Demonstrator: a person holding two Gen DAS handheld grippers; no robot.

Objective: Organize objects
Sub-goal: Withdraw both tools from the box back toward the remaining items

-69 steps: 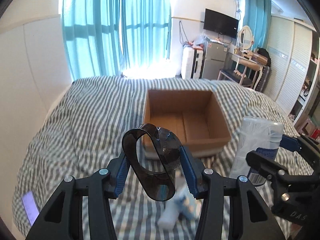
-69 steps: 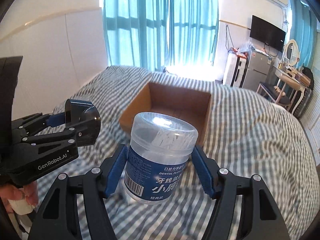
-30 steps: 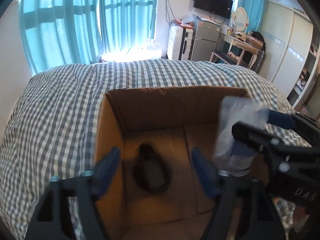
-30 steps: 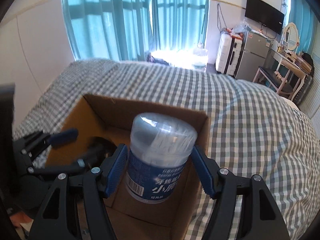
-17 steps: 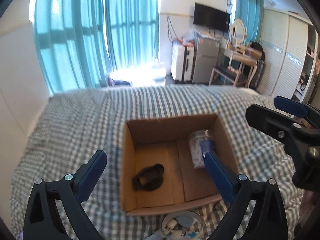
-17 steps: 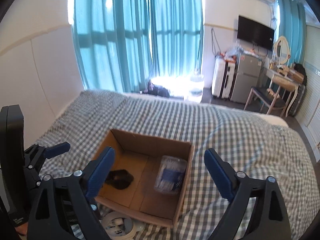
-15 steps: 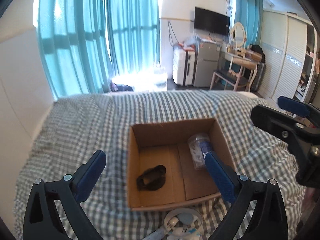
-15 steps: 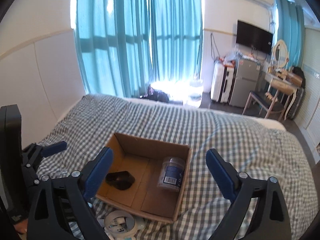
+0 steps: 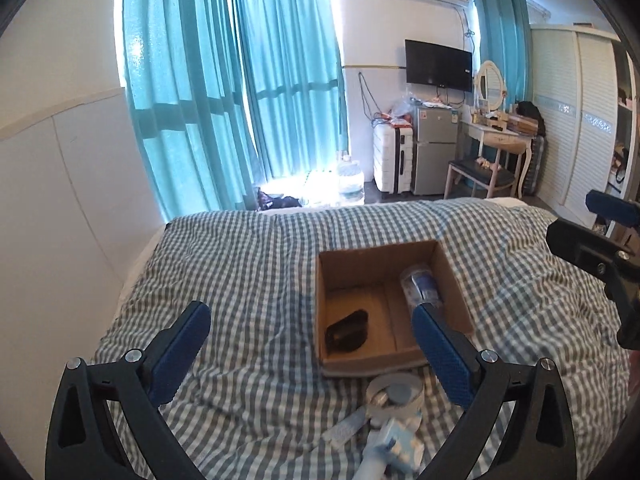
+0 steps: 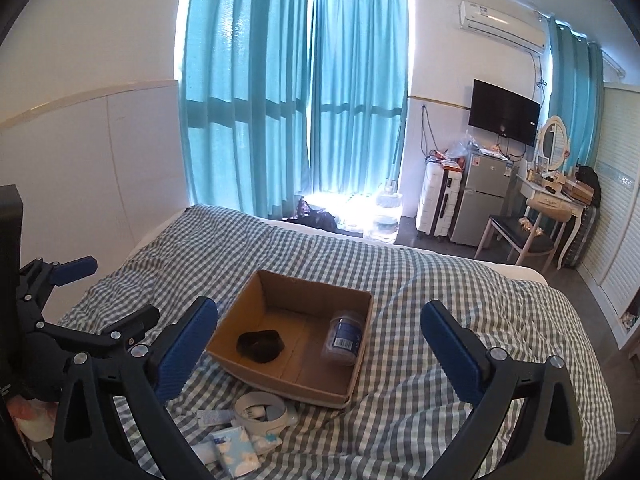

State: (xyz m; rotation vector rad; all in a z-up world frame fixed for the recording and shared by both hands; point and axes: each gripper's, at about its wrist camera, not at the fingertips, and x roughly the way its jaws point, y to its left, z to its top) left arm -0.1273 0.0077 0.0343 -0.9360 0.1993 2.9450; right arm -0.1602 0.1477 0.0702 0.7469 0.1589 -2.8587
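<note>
An open cardboard box (image 9: 452, 276) (image 10: 244, 304) sits on the checked bed. Inside it lie a dark curved plastic piece (image 9: 347, 330) (image 10: 260, 345) on the left and a clear floss jar with a blue label (image 9: 421, 285) (image 10: 345, 337) on its side at the right. My left gripper (image 9: 310, 342) is open and empty, held high above the bed, short of the box. My right gripper (image 10: 319, 326) is open and empty, also raised and back from the box. Each gripper shows in the other's view: the right one (image 9: 600, 236), the left one (image 10: 76, 304).
In front of the box lie a white tape roll (image 9: 394, 394) (image 10: 260, 406), a blue patterned tissue pack (image 10: 236, 450) (image 9: 396, 446) and small packets. A white wall panel (image 9: 60, 208) runs along the left. Teal curtains, a fridge, a chair and wardrobes stand beyond the bed's foot.
Both grippers opened and dropped the dark piece and the jar into the box, then pulled up and back. In the last half second they rose a little further.
</note>
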